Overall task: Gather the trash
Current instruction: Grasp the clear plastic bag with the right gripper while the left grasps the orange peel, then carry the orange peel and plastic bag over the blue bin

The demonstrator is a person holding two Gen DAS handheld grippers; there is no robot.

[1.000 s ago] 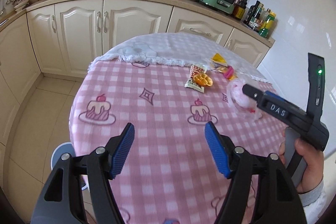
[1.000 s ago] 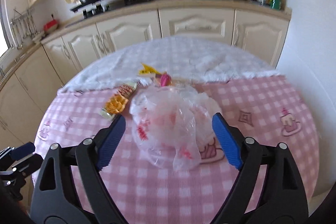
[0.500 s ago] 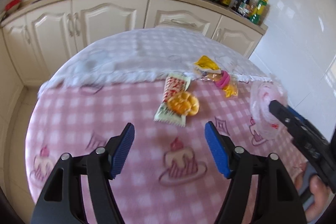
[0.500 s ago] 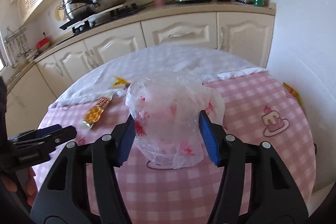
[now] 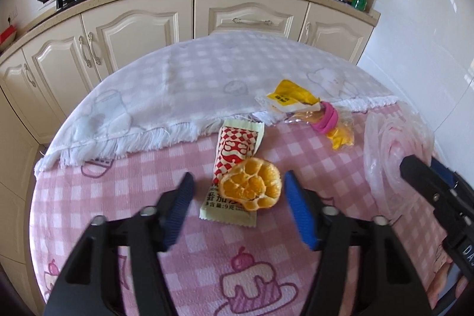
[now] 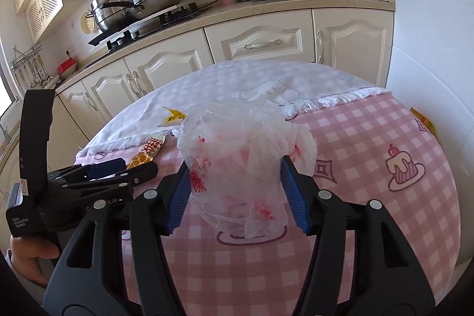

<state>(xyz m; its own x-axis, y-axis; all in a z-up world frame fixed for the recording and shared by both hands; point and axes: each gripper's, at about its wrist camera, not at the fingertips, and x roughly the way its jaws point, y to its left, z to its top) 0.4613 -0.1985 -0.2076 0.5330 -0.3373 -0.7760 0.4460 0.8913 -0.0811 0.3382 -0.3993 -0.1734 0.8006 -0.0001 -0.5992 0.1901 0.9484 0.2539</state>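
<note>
An orange peel (image 5: 251, 188) lies on a red-and-white snack wrapper (image 5: 234, 165) on the pink checked tablecloth (image 5: 118, 191). My left gripper (image 5: 237, 208) is open, its blue pads either side of the peel. Behind lie a yellow wrapper (image 5: 288, 98) and a pink-and-yellow wrapper (image 5: 331, 123). My right gripper (image 6: 235, 191) is shut on a crumpled clear plastic bag (image 6: 237, 156) with red print, holding it just above the table; the bag also shows at the right in the left wrist view (image 5: 391, 144).
A white fringed cloth (image 5: 189, 91) covers the table's far half. Cream kitchen cabinets (image 5: 142, 28) with a stove, pots and bottles stand behind. A white tiled wall (image 5: 420, 49) is close on the right. A small orange scrap (image 6: 422, 119) lies at the table's right edge.
My left gripper has moved forward and right until its pads flank the orange peel. My right gripper has closed on the plastic bag and lifted it slightly.
</note>
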